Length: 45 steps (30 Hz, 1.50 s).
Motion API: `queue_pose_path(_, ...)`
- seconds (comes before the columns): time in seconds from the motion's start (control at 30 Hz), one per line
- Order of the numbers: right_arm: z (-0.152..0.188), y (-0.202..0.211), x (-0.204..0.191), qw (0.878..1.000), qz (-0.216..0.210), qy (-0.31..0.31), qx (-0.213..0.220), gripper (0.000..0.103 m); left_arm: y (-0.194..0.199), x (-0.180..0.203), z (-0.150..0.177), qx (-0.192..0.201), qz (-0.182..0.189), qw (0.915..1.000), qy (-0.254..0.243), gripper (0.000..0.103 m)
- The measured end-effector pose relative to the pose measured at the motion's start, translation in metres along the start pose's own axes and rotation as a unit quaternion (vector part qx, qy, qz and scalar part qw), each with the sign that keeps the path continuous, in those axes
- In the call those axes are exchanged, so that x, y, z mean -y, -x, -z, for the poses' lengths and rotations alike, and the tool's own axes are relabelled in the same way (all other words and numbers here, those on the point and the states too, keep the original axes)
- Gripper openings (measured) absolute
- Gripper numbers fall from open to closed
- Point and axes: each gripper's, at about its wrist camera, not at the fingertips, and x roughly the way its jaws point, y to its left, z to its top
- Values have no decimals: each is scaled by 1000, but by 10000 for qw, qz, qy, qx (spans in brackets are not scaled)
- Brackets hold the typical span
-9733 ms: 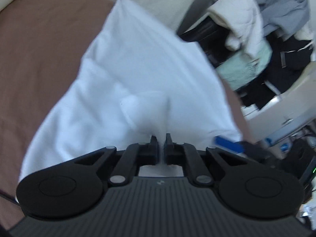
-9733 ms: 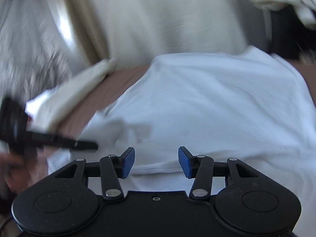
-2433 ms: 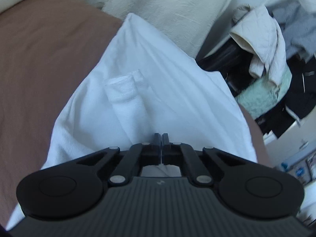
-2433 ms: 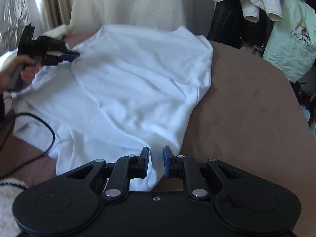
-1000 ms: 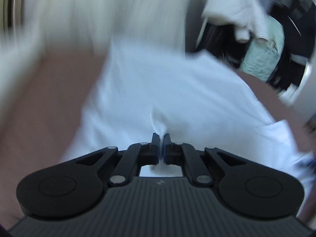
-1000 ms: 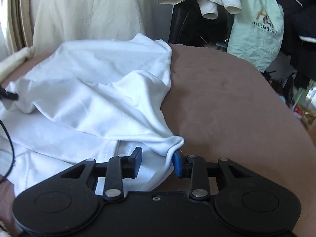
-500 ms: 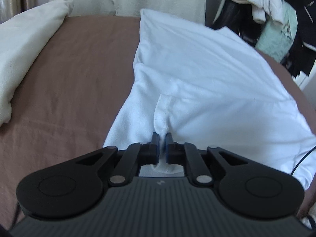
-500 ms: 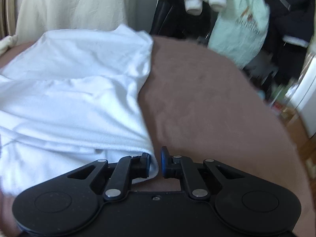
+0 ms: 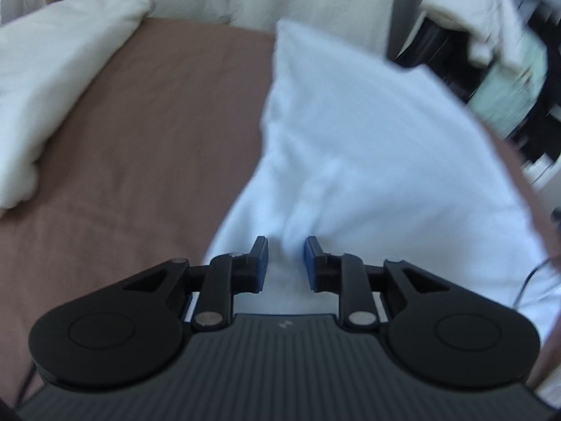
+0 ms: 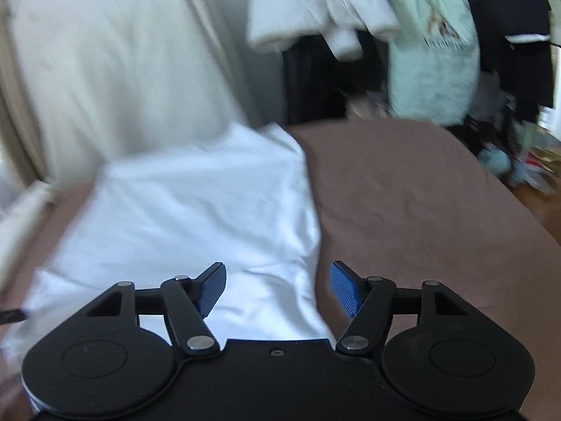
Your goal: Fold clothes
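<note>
1. The white cotton T-shirt lies on the bed, on its brown sheet. It forms a long panel running away from both claws, its side edges fairly straight.
2. The left claw hovers low over the near end of the shirt with its jaws parted. A small ridge of cloth rises between the blue pads, but nothing is pinched.
3. The right claw has its jaws spread wide and holds nothing. It straddles the shirt's right edge, with cloth under one finger and bare sheet under the other.
4. Judgement: with both claws open at the near hem, the cloth rests under its own weight. The narrowed outline suggests the sides are folded in, though motion blur hides the layers.
5. A cream pillow sits to the left, well apart from the shirt. Hanging clothes crowd the background.
</note>
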Motion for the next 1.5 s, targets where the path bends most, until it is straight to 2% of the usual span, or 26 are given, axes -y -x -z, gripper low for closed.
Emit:
queue_pose_path(0.1, 8, -10, -10, 9990, 340, 174, -234, 70, 2, -9, 6, -21, 150, 9998, 130, 25)
queue_pose_path(0.2, 16, -10, -10, 9985, 450, 291, -67, 70, -2, -11, 1, -117, 147, 9995, 272, 26)
queue_pose_path(0.37, 14, -31, -4, 9974, 663, 269, -11, 70, -5, -12, -5, -197, 152, 9989, 396, 27)
queue_pose_path(0.43, 13, -39, -1, 9969, 748, 261, 11, 66, -5, -16, -3, -182, 220, 9987, 417, 27)
queue_pose_path(0.5, 12, -47, 1, 9962, 833, 252, 33, 52, -4, -16, 0, -131, 251, 9991, 325, 27)
queue_pose_path(0.53, 11, -52, 2, 9958, 876, 248, 45, 17, -5, -16, 1, -125, 255, 9991, 300, 27)
queue_pose_path(0.57, 11, -56, 3, 9955, 918, 243, 56, 8, -6, -16, 0, -137, 264, 9991, 314, 27)
queue_pose_path(0.63, 10, -64, 6, 9946, 1003, 235, 78, 7, -7, -17, -2, -156, 271, 9990, 323, 27)
queue_pose_path(0.7, 9, -73, 8, 9938, 1088, 226, 100, 0, -9, -17, -3, -165, 269, 9991, 267, 27)
queue_pose_path(0.83, 11, -56, 39, 9921, 981, -753, 213, 1, -8, -15, -3, -144, 266, 9995, 95, 28)
queue_pose_path(0.9, 13, -46, 55, 9872, 913, -1279, 272, 7, -1, -15, -5, -70, 264, 9996, -30, 29)
queue_pose_path(0.93, 13, -41, 63, 9837, 877, -1540, 301, 16, 4, -14, -6, 19, 220, 9997, -98, 29)
queue_pose_path(1.0, 17, -19, 65, 9791, 521, -1892, 532, 39, 16, -15, -11, 262, 125, 9993, -248, 33)
queue_pose_path(1.03, 22, -9, 64, 9772, 341, -1996, 636, 57, 22, -16, -13, 358, 115, 9989, -269, 36)
queue_pose_path(1.07, 27, -2, 60, 9770, 263, -2004, 676, 62, 27, -18, -15, 452, 107, 9985, -289, 45)
queue_pose_path(1.1, 31, 3, 56, 9790, 283, -1908, 664, 62, 31, -21, -16, 505, 92, 9984, -238, 51)
queue_pose_path(1.13, 33, 7, 52, 9811, 353, -1795, 625, 62, 29, -26, -16, 442, 157, 9988, -115, 52)
queue_pose_path(1.2, 36, 10, 53, 9778, 512, -1954, 556, 63, 24, -36, -18, 307, 293, 9990, 138, 62)
queue_pose_path(1.27, 38, 12, 59, 9657, 375, -2480, 679, 63, 16, -45, -15, 76, 442, 9982, 404, 62)
queue_pose_path(1.33, 37, 14, 55, 9647, 333, -2526, 669, 63, 4, -53, -9, -257, 605, 9955, 682, 62)
queue_pose_path(1.4, 36, 16, 46, 9696, 368, -2347, 593, 63, -6, -62, 0, -477, 1097, 9871, 1063, 62)
queue_pose_path(1.43, 36, 16, 39, 9746, 432, -2136, 519, 63, -7, -71, 3, -510, 1378, 9786, 1440, 61)
queue_pose_path(1.47, 38, 18, 36, 9745, 404, -2167, 422, 63, -9, -79, 6, -541, 1655, 9678, 1819, 61)
queue_pose_path(1.5, 41, 20, 35, 9720, 339, -2302, 316, 63, -8, -82, 6, -569, 1815, 9623, 1942, 58)
